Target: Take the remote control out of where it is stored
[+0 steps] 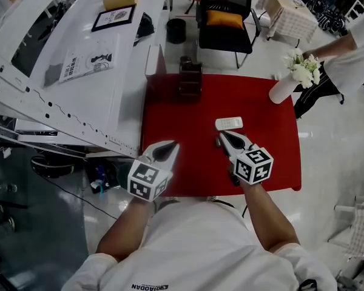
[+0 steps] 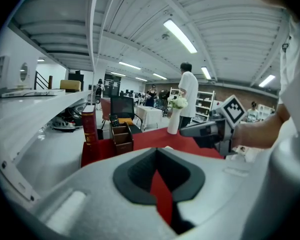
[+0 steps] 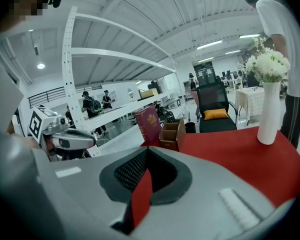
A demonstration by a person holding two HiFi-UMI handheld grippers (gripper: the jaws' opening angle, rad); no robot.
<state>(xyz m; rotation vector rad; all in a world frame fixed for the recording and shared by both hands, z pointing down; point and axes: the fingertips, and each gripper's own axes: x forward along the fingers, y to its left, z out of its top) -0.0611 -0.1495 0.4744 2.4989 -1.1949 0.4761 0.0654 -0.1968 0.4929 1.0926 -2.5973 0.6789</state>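
Note:
A brown wooden desk organiser (image 1: 190, 76) stands at the far side of the red table (image 1: 273, 156). A dark remote control (image 2: 113, 120) stands upright in its back compartment. Both grippers hover over the near half of the table, well short of the organiser. My left gripper (image 1: 170, 145) is shut with nothing in it, and my right gripper (image 1: 223, 137) is shut and empty too. A small flat white rectangular object (image 1: 229, 123) lies on the table just beyond the right gripper's tips; I cannot tell what it is.
A dark red book (image 3: 148, 125) stands upright beside the organiser. A white vase of white flowers (image 1: 288, 83) sits at the table's right far corner, with a person (image 1: 346, 53) standing behind it. A white desk (image 1: 79, 71) runs along the left, and a black chair (image 1: 225, 14) stands beyond the table.

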